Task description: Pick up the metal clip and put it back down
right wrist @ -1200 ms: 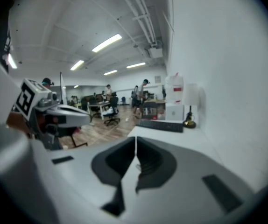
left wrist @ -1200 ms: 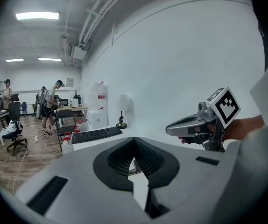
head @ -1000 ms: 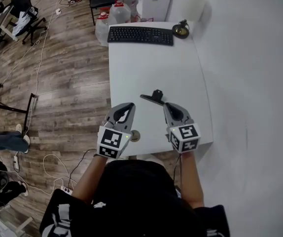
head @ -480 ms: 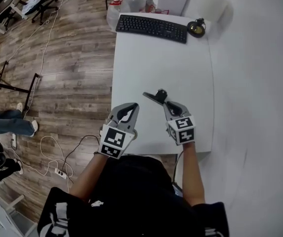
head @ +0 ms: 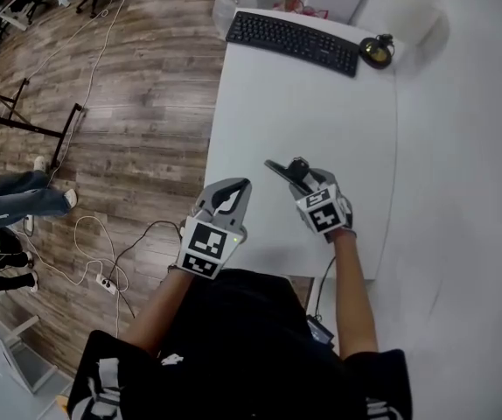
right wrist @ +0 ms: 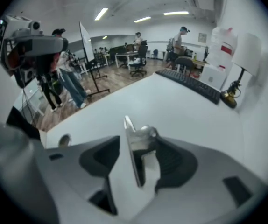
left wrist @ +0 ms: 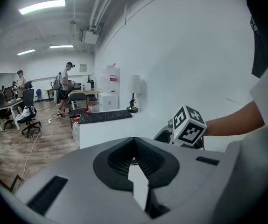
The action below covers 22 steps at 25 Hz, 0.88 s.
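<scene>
Right tool (head: 300,173) dropped lower, jaws just opening around metal clip (head: 277,170).

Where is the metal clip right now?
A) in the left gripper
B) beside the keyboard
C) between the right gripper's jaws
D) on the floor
C: the right gripper view shows the metal clip standing between the jaws of the right gripper, which have just been opening.

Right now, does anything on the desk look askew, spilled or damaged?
Nothing stands out. The metal clip stands on edge between the jaws of the right gripper, which have just been opening. There is no spill or damage on the table.
</scene>
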Available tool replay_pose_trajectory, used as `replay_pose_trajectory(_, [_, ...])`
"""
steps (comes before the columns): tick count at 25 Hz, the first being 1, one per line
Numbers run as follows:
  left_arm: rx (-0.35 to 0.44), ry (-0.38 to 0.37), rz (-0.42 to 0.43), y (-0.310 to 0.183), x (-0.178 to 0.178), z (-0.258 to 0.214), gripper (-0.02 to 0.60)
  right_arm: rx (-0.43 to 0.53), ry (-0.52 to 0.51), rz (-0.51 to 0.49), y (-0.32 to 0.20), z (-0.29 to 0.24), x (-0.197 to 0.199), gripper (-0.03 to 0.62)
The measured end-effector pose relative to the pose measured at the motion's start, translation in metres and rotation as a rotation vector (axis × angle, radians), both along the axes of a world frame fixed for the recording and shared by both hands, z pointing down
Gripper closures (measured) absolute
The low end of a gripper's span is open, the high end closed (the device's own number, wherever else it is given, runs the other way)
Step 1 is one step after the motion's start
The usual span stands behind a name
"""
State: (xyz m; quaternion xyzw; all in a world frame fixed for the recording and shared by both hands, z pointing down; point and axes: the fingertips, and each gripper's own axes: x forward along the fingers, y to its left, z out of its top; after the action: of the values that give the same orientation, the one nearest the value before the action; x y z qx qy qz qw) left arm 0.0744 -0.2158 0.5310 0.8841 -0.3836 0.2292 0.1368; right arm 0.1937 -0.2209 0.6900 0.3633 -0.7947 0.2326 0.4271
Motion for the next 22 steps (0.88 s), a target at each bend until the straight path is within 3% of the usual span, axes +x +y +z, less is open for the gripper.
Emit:
replay_pose_trajectory(8, [0.000, -0.054, -0.010, -0.001, 0.001, 0.013, 0.557, -0.032, 0.052, -0.060, -0.023, 0.029, 0.005, 0.332])
replay_pose_trajectory(22, [-0.034, -0.065, -0.037, 0.000, -0.003, 0.028, 0.557, -0.088, 0.083, -0.160, -0.029, 0.055, -0.005, 0.324])
